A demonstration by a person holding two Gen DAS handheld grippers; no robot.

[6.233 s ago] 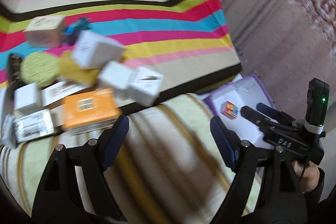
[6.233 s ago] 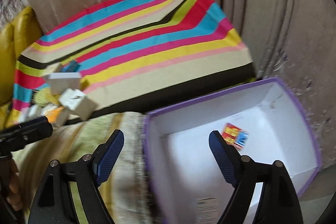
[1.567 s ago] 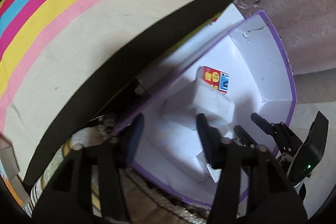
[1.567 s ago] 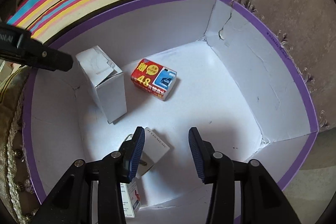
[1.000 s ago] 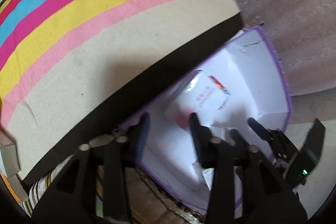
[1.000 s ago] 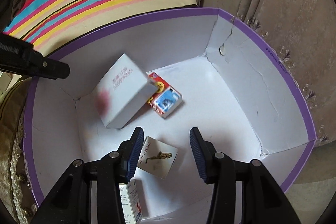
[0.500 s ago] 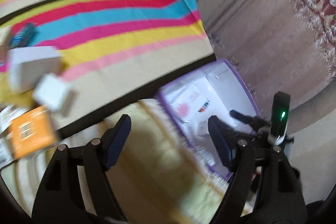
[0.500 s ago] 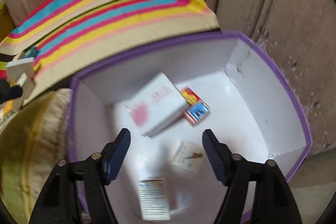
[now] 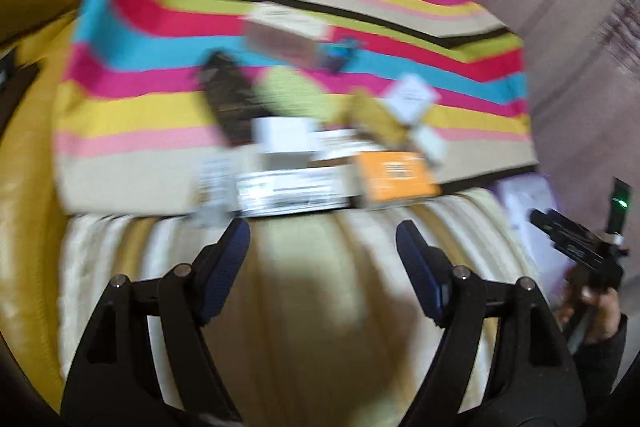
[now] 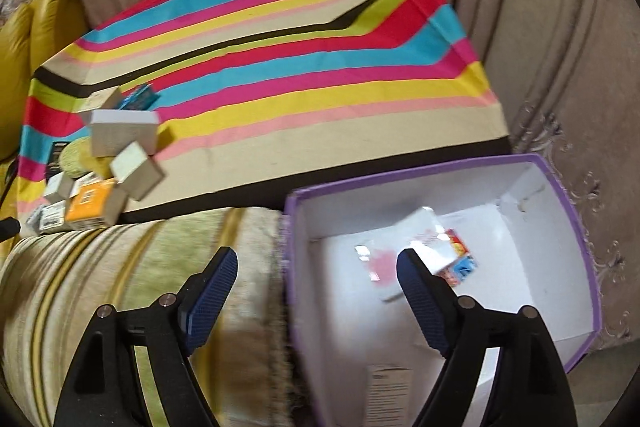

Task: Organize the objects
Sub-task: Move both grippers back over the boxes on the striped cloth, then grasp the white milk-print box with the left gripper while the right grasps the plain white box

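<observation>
Boxes (image 9: 304, 163): a loose heap of small cartons on the striped cloth (image 10: 320, 99), at its front edge, just beyond the padded ribbed surface below both tools. Orange box (image 9: 394, 177) sits at the near right of the heap in the left view, a long white printed carton (image 9: 292, 193) just left of it, and a dark flat pack (image 9: 230, 103) and a round green item (image 9: 294, 95) further back. Left view is motion-blurred, so labels and exact edges can't be read.

Handling, my judgement: thin cardboard, light, likely part-empty. Stiff along edges, faces will dent if squeezed hard. Printed faces probably a bit slick against the pads. Best hold is across the two short parallel sides of one box, not corner to corner. Orange one is nearest and its front face is exposed, though cartons touch it on the left and behind.

Left tool (image 9: 322, 251): jaws well apart, nothing between them, heap just ahead and slightly above in view.

Right tool (image 10: 318, 275): jaws have just been opening, now wide apart and empty. It straddles the near wall of the purple-rimmed box (image 10: 576, 211); heap is well off to its left. Inside the box: a white carton (image 10: 400, 259) leaning on a red-and-blue pack (image 10: 460, 263).
</observation>
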